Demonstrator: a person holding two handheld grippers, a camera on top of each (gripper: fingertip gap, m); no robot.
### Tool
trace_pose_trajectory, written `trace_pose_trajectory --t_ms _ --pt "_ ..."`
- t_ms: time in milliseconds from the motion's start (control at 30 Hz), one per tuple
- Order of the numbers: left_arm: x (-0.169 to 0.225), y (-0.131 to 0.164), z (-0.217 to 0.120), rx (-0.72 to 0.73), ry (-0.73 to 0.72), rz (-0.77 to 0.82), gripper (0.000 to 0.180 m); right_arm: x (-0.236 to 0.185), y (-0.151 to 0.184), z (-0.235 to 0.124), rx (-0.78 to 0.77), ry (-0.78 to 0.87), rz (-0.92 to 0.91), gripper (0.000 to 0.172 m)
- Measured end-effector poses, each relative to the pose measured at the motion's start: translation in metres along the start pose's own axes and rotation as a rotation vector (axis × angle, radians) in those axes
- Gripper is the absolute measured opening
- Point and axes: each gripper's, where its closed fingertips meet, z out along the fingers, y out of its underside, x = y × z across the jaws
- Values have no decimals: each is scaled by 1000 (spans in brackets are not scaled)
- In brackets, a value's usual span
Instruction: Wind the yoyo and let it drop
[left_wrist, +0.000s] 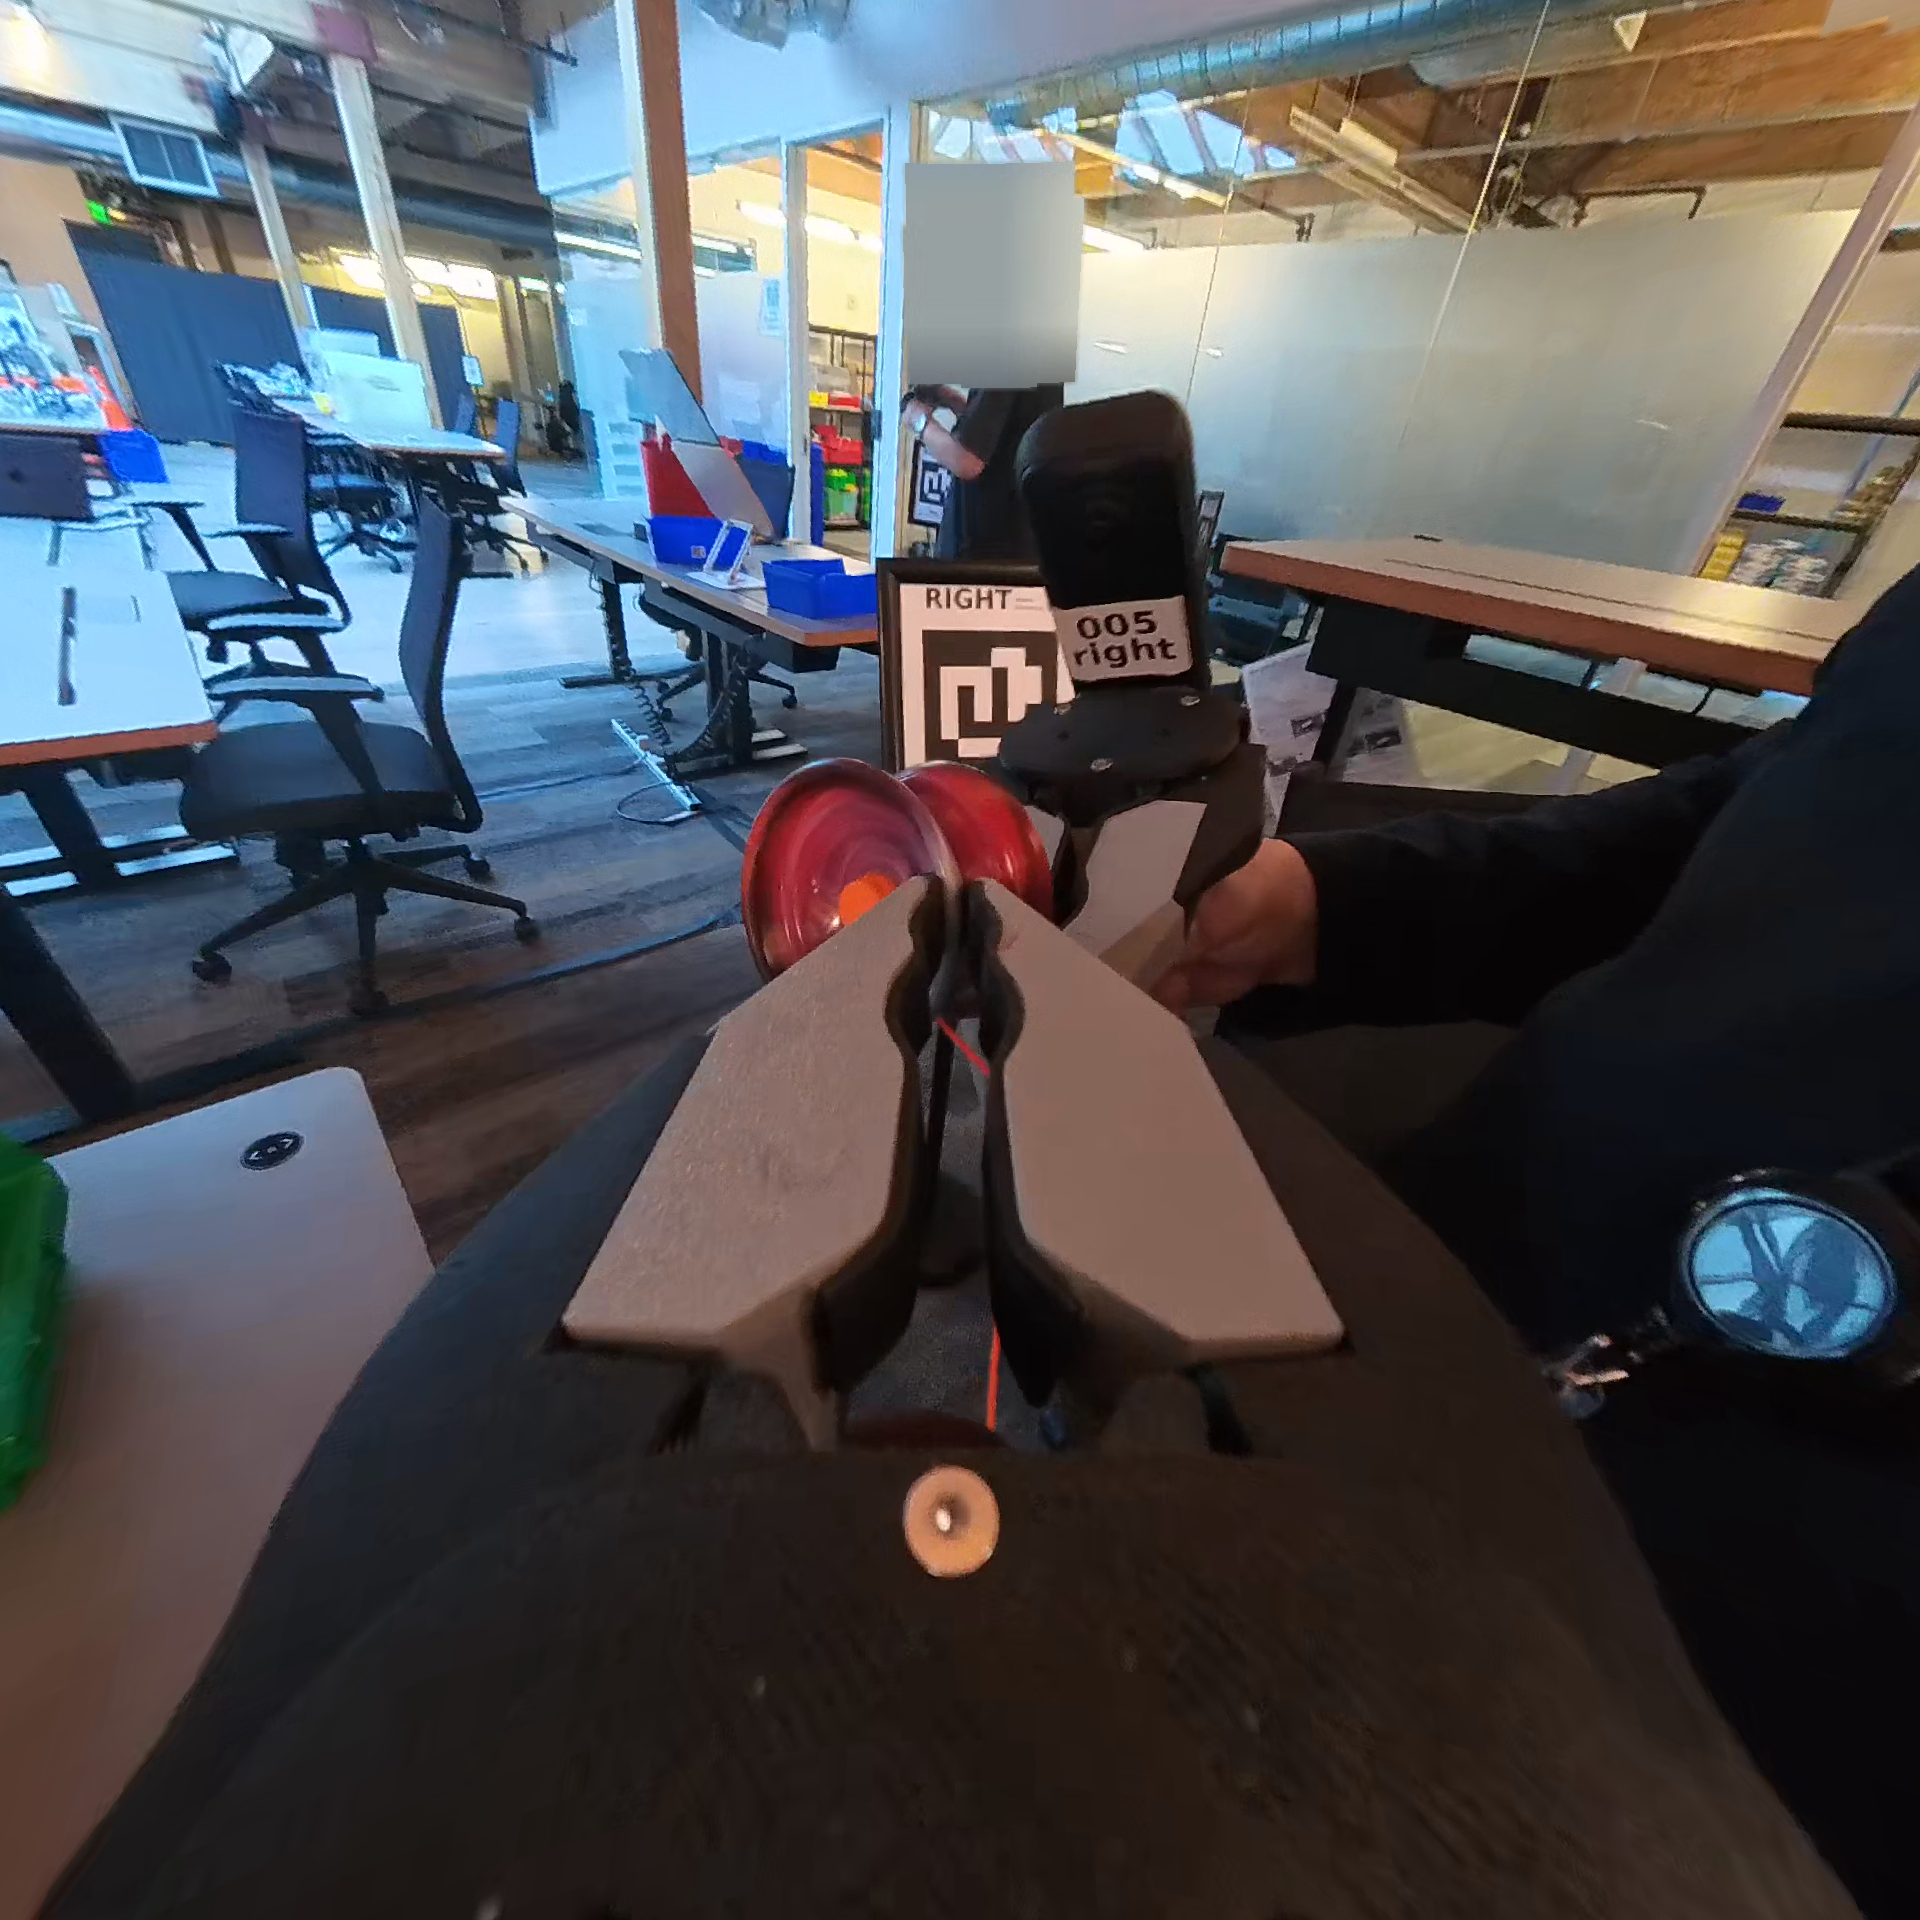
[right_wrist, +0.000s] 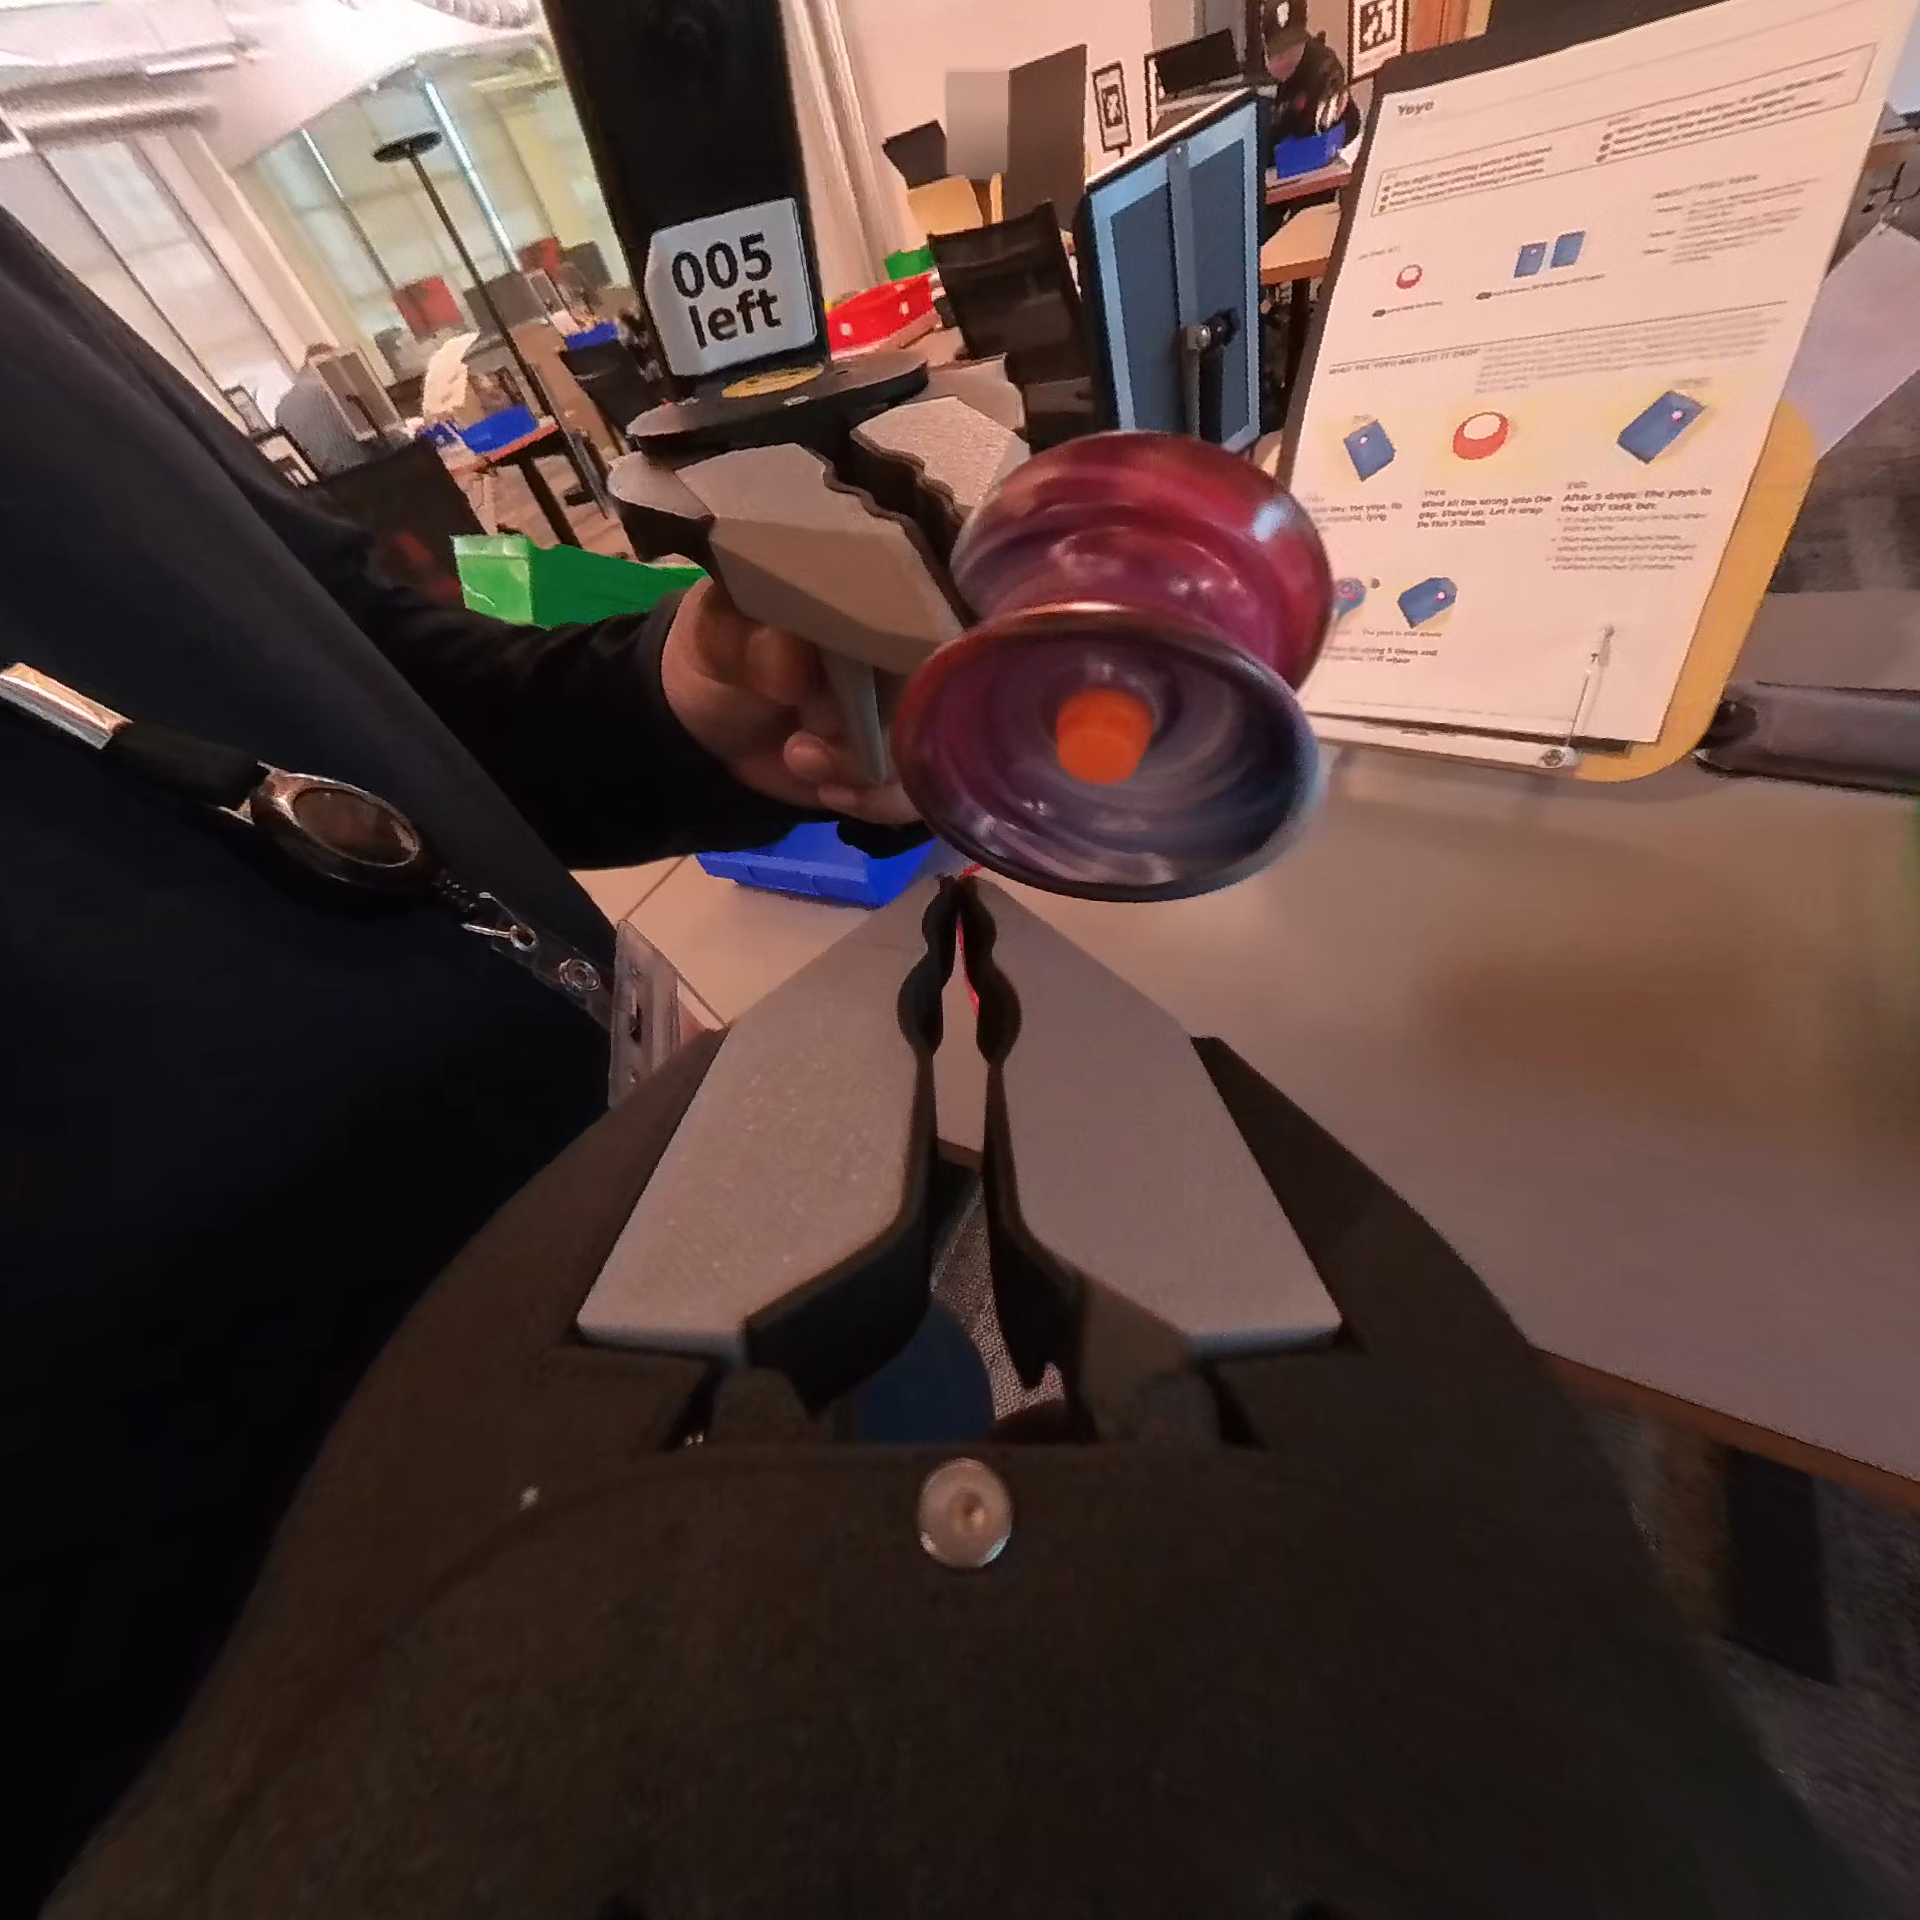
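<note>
Red-purple yoyo (right_wrist: 1112, 665), orange hub, is blurring; left gripper (left_wrist: 961, 894) is clamping its rim, right gripper (right_wrist: 961, 904) is pinching red string (right_wrist: 968, 961).

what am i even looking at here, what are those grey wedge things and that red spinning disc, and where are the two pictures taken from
No robot here: a person holds a hand-held gripper in each hand, and each gripper carries a camera that looks along its own two grey fingers. One picture comes from the left gripper, the other from the right gripper, so each view also shows the opposite gripper farther off. The red disc is a yoyo, up in the air between them and blurred, probably spinning. Both grippers have their fingers closed, each with the thin red string running between them. Below is a pale table with a printed instruction sheet propped on it.
</note>
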Motion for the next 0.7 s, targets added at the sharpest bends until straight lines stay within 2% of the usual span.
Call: trace_pose_trajectory --t_ms 433,700 --pt "-9 8 -25 16 -24 -13 1 -6 1 25 -8 33 31 0" --pt "-26 8 -21 9 -102 -34 1 12 5 28 10 -80 47 0"
